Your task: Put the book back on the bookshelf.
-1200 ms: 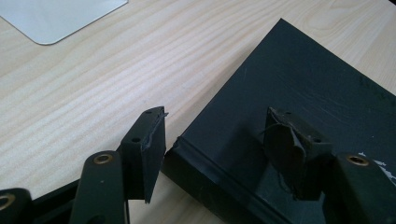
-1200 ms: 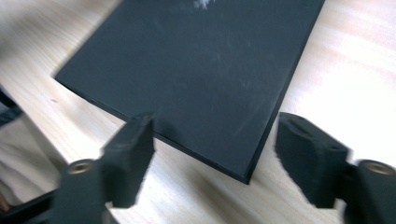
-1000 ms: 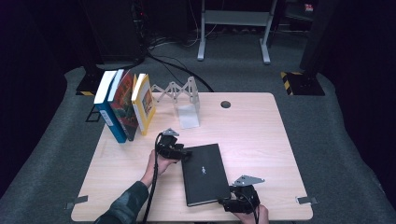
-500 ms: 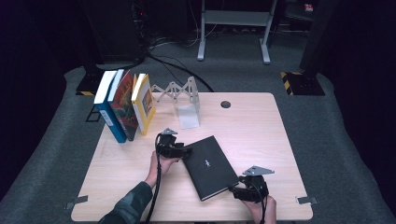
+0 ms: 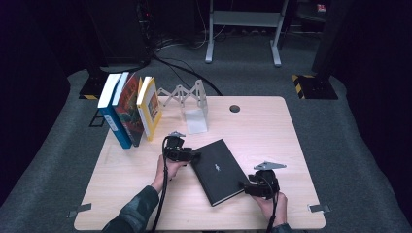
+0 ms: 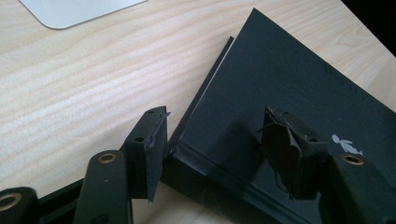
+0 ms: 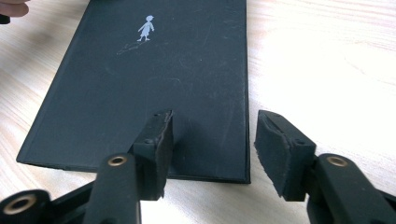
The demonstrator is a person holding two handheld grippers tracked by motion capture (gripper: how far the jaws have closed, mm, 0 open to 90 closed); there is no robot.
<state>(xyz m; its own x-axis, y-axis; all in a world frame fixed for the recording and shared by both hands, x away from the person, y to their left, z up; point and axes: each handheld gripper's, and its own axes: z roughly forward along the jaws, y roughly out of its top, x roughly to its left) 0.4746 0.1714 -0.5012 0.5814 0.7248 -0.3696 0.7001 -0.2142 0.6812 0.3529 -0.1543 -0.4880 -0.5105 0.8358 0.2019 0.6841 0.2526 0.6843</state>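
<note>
The black book [image 5: 218,170] lies flat and askew on the counter [image 5: 272,131], the left tool [image 5: 187,155] straddling its far corner, the right tool [image 5: 248,188] closing, unclamped, over its near corner.

Dim room, grey carpet [image 5: 350,141], light wooden table [image 5: 262,131].

The high view looks forward and down over the whole tabletop [image 5: 272,131]; each tool's camera peers close along its jaws, sharing the black book [image 5: 218,170].
</note>
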